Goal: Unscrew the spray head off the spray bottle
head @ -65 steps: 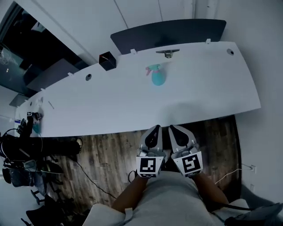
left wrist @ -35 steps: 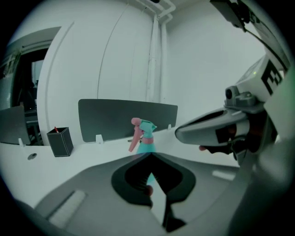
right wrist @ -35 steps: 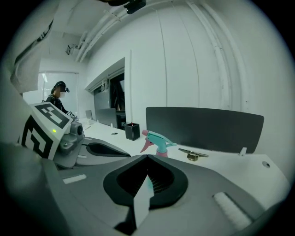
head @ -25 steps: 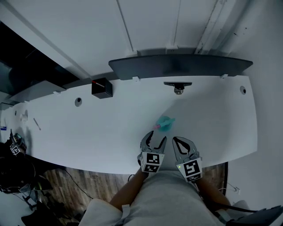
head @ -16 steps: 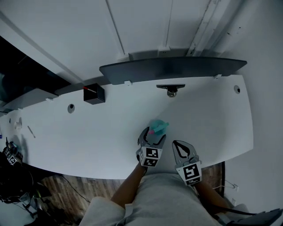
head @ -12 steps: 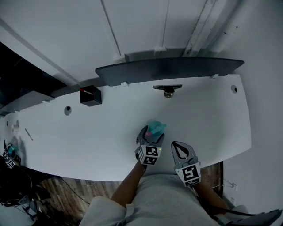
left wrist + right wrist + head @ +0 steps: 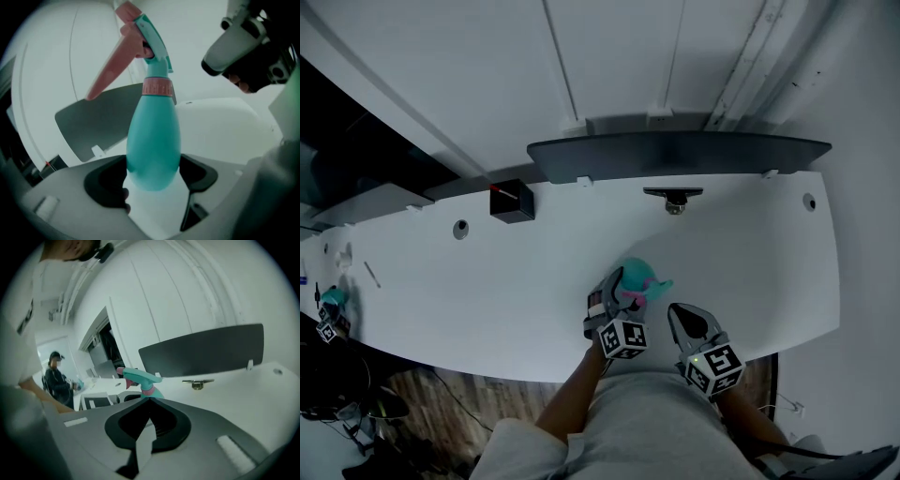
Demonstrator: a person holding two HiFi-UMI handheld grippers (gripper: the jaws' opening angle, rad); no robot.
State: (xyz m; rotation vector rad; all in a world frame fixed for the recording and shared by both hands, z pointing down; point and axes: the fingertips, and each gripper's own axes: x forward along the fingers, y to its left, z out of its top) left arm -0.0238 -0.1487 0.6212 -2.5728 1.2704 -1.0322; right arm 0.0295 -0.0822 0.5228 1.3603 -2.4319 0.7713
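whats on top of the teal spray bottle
A spray head: a teal housing with a pink trigger, joined to the spray bottle by a pink collar. That collar covers the bottle's neck, so how the head is fastened cannot be seen.

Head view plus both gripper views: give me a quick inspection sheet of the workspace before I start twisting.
surface: white table.
job's things: spray bottle, spray head still on.
clutter: black box and metal bracket near the far edge.
grippers: left gripper jaws have just been closing, now on the bottle's body; right gripper shut, empty.
cables: loose cables on the floor, lower left.
surroundings: dark panel behind the table; a person far off.
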